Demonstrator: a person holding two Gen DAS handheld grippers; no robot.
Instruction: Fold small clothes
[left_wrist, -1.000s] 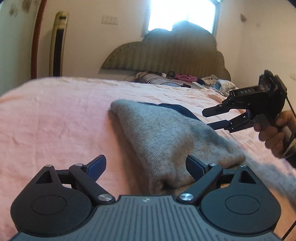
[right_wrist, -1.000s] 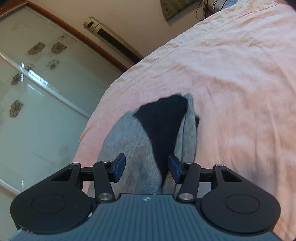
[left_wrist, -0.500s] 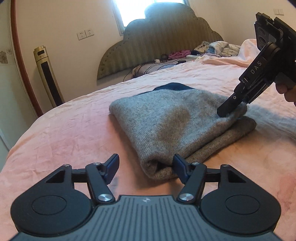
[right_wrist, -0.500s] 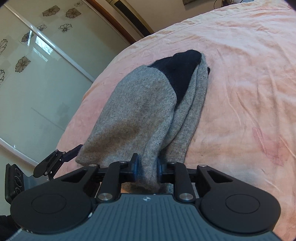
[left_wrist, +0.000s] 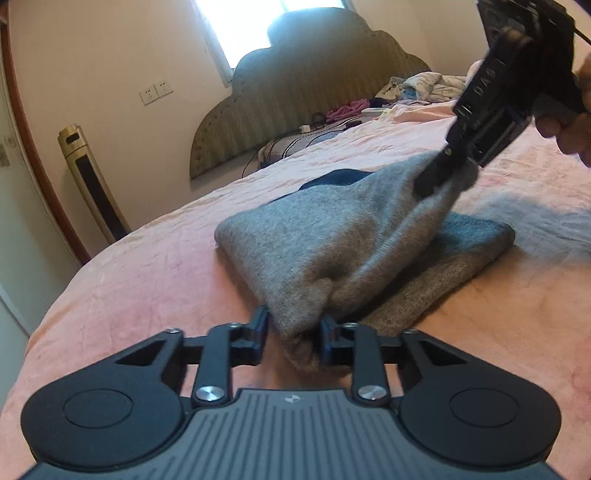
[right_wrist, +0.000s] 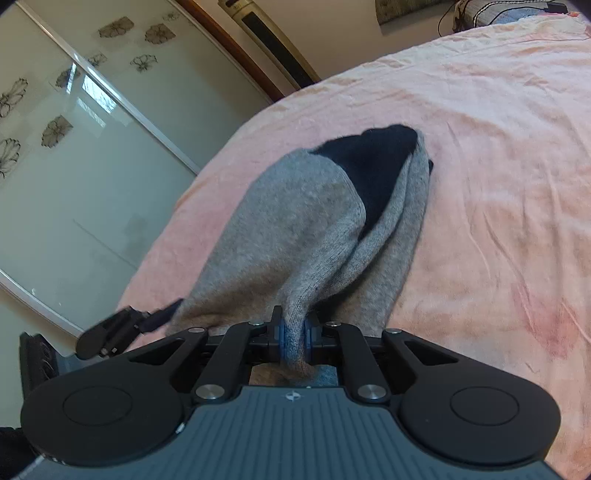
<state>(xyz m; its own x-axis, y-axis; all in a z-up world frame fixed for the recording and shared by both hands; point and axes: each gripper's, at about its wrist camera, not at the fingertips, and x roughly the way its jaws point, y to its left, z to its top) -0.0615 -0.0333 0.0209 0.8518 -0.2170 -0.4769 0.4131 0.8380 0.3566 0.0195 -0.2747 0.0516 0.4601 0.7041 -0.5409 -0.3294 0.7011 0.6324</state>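
Observation:
A grey knit garment (left_wrist: 332, 243) with a dark navy part (right_wrist: 373, 166) lies folded on the pink bedspread (left_wrist: 147, 266). My left gripper (left_wrist: 293, 328) is shut on the near corner of its top layer. My right gripper (right_wrist: 293, 336) is shut on the opposite corner of that layer and holds it raised; it also shows in the left wrist view (left_wrist: 439, 177), up at the right. The top layer hangs stretched between both grippers above the lower layers (left_wrist: 461, 251). The left gripper shows blurred in the right wrist view (right_wrist: 125, 325).
The bed's padded headboard (left_wrist: 314, 92) is at the far end, with loose clothes (left_wrist: 417, 88) and cables piled near it. A tall gold fan heater (left_wrist: 92, 184) stands by the wall. A glass wardrobe door (right_wrist: 74, 166) runs beside the bed.
Both grippers have closed on corners of the garment's top layer. The right gripper has lifted its corner, pulling the layer up off the rest.

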